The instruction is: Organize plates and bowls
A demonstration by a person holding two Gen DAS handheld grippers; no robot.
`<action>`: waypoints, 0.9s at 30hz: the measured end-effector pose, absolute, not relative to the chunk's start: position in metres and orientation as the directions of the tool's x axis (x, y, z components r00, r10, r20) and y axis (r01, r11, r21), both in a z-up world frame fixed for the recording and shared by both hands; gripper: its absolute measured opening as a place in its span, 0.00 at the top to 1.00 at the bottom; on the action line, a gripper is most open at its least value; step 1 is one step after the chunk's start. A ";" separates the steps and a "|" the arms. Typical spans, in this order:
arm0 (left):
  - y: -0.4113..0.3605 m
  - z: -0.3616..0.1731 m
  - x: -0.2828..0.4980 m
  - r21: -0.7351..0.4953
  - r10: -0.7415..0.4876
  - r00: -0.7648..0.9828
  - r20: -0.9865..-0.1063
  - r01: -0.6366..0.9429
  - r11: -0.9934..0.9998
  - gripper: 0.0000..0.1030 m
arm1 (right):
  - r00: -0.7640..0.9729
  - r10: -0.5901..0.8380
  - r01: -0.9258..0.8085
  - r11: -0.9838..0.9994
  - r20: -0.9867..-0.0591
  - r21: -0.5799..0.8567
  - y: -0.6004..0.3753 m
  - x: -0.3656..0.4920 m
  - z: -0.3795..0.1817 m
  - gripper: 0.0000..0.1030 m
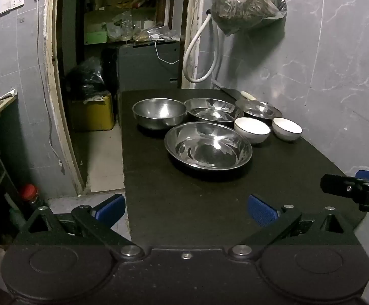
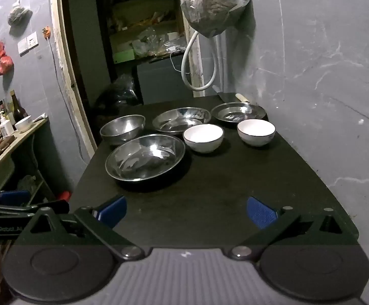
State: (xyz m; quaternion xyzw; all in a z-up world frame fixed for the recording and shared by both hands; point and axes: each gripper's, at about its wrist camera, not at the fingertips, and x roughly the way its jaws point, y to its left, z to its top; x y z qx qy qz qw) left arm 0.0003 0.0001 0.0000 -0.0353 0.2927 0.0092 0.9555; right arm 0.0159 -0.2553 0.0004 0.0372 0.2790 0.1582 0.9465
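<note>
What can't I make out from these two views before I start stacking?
- Knife at the table's far edge: steel dishes hide most of its blade in both views.
- Right gripper in the left wrist view: cut off by the right edge.
- Far steel plate: white bowl covers its near rim there.

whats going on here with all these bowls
Nothing is being handled yet. A person holds two grippers over the near end of a black table; the left gripper and right gripper are both open and empty. Farther back sit four steel bowls and two white bowls, all apart, none stacked.
</note>
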 end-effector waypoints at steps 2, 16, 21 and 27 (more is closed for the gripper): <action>0.000 0.000 0.001 -0.062 -0.005 0.828 -0.561 -0.036 0.997 0.01 | 0.795 0.319 -0.278 0.948 -0.515 0.157 -0.255 0.015 0.000 0.00; -0.003 -0.001 0.001 -0.065 -0.005 0.828 -0.561 -0.037 0.997 0.01 | 0.797 0.311 -0.273 0.950 -0.518 0.150 -0.250 0.014 -0.001 0.00; -0.003 -0.001 0.001 -0.066 -0.006 0.828 -0.561 -0.037 0.997 0.01 | 0.796 0.311 -0.274 0.950 -0.519 0.148 -0.249 0.014 0.000 0.00; -0.003 -0.001 0.001 -0.068 -0.008 0.827 -0.562 -0.036 0.997 0.01 | 0.798 0.308 -0.272 0.951 -0.518 0.146 -0.249 0.014 0.000 0.00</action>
